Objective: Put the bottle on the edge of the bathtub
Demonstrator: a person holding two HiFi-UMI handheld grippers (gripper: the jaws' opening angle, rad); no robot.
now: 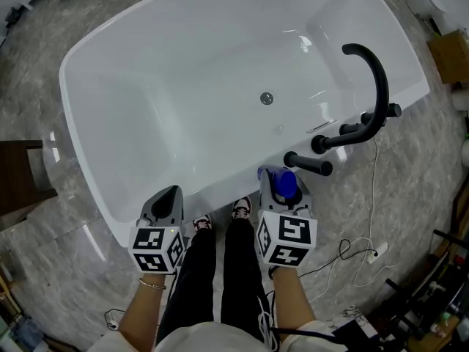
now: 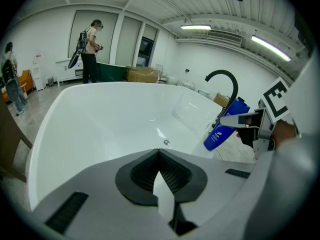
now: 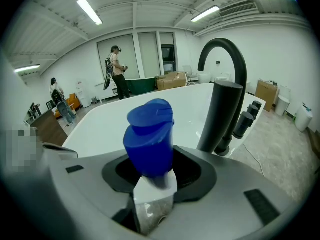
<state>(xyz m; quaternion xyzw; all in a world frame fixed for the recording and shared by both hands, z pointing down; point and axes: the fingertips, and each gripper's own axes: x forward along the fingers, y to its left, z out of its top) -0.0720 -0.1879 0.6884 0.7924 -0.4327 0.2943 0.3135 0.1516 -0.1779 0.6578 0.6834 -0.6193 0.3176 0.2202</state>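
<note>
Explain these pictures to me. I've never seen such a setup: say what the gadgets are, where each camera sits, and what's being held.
A person stands by a white bathtub, with a two-jaw hand tool, called a gripper, in each hand. The checkered cubes are part of those tools. The top-down picture comes from a camera on the person's head. The other two come from cameras riding on each tool, looking along its jaws. The right gripper clamps a blue bottle near the black faucet. The left gripper is shut and empty.
</note>
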